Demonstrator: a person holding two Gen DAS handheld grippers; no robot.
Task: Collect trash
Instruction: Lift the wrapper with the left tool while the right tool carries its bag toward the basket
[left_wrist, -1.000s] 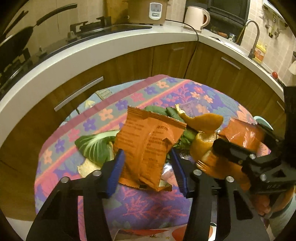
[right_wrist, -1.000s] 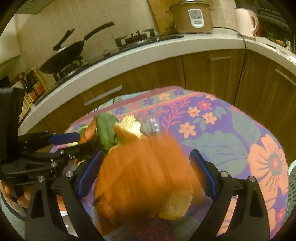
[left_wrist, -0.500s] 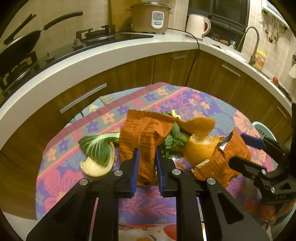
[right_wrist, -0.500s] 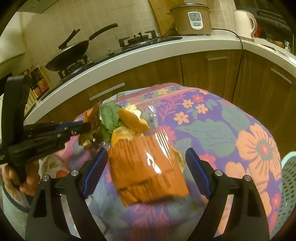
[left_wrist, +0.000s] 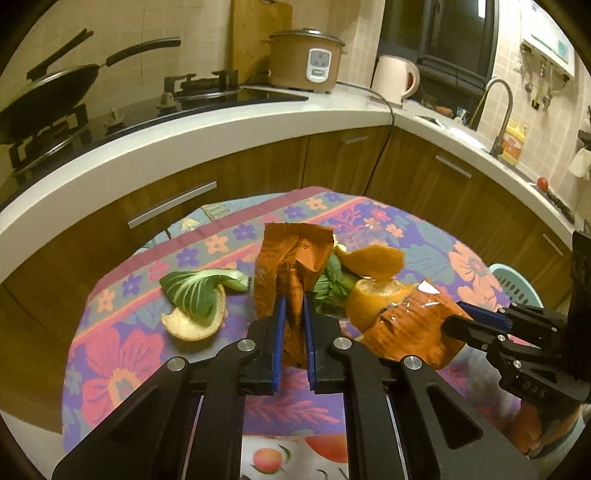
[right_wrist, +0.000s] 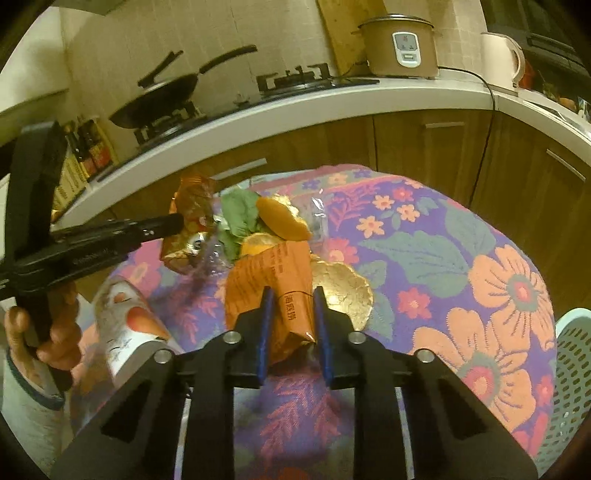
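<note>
Left to right: the left gripper (left_wrist: 293, 317) is clamped on an orange snack bag (left_wrist: 291, 258), which stands up from the fingers. Next over, the right gripper (right_wrist: 293, 314) is closing on a second orange wrapper (right_wrist: 273, 273), pads already squeezing it. Both sit over the floral surface (right_wrist: 424, 236); the mesh basket (right_wrist: 576, 350) is closest to the right hand, I'd say.

Beyond the tongs, a rice cooker (left_wrist: 306, 61) and a white kettle (left_wrist: 394, 79) stand on the counter (left_wrist: 221, 125). Far left, a black wok (left_wrist: 44, 99) sits on the stove; far right, a faucet (left_wrist: 500, 110).
</note>
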